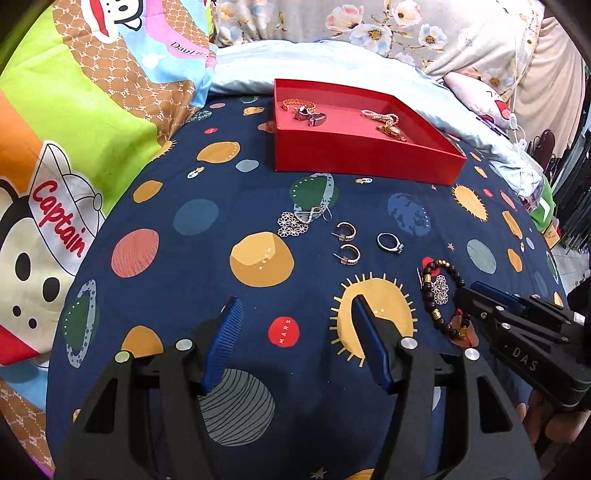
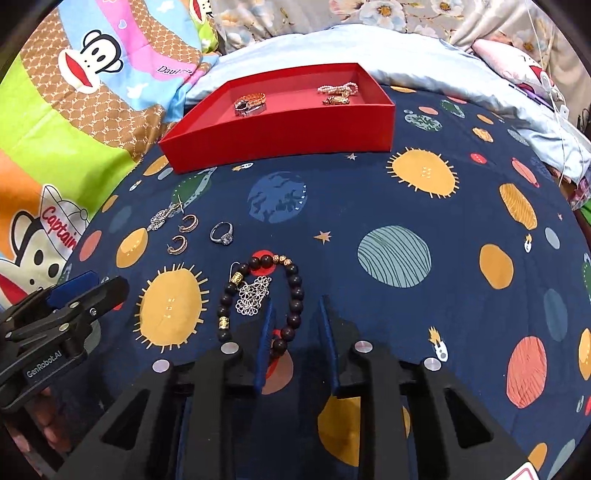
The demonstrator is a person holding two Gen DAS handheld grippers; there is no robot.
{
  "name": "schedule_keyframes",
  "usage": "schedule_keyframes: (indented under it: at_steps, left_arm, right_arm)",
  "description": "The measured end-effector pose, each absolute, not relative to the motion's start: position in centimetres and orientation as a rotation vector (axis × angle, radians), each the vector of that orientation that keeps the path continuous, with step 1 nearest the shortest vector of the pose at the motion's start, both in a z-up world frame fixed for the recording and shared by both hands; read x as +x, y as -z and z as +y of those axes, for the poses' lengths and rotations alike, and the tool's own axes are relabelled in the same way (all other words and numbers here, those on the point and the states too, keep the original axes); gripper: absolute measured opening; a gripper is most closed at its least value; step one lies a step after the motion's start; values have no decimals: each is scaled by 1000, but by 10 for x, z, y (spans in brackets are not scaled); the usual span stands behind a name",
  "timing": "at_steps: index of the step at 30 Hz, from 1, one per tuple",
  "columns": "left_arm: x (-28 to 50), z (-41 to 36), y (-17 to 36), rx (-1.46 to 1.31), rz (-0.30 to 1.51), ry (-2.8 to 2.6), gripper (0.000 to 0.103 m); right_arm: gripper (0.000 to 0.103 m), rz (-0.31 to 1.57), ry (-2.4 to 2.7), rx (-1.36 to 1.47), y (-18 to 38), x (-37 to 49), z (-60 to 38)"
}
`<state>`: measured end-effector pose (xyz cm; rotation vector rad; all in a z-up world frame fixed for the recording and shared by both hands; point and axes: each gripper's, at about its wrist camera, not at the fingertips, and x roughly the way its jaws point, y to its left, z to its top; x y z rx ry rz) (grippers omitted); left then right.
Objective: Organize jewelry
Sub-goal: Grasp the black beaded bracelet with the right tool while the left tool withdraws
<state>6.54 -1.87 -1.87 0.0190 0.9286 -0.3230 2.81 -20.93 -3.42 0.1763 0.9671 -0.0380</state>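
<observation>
Your work surface is a bed covered by a navy planet-print sheet, bordered on the left by a bright cartoon-monkey quilt and at the far edge by a pale blue pillow with floral bedding behind it.

A red tray sits on the sheet toward the far side; several pieces of jewelry already lie inside it. On the sheet nearer you lie a silver flower earring, two hoop earrings and a ring.

Your left gripper hangs over bare sheet with its jaws spread and nothing between them.

Your right gripper points down at the dark beaded bracelet, which lies flat near you with a second flower earring inside its loop. The jaws are narrowed and straddle the bracelet's near beads; a gap shows on both sides, so they are not yet pinching it.
</observation>
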Motion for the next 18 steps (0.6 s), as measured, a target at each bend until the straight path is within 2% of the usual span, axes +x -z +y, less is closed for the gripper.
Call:
schedule_keyframes:
  at_steps: [5, 18]
  left_arm:
    - [68, -19, 20, 13, 930, 323, 59]
    - [77, -21, 19, -7, 936, 332, 59]
  right_arm:
    - [7, 969, 52, 165, 35, 30, -212]
    - [7, 930, 28, 244, 16, 22, -225]
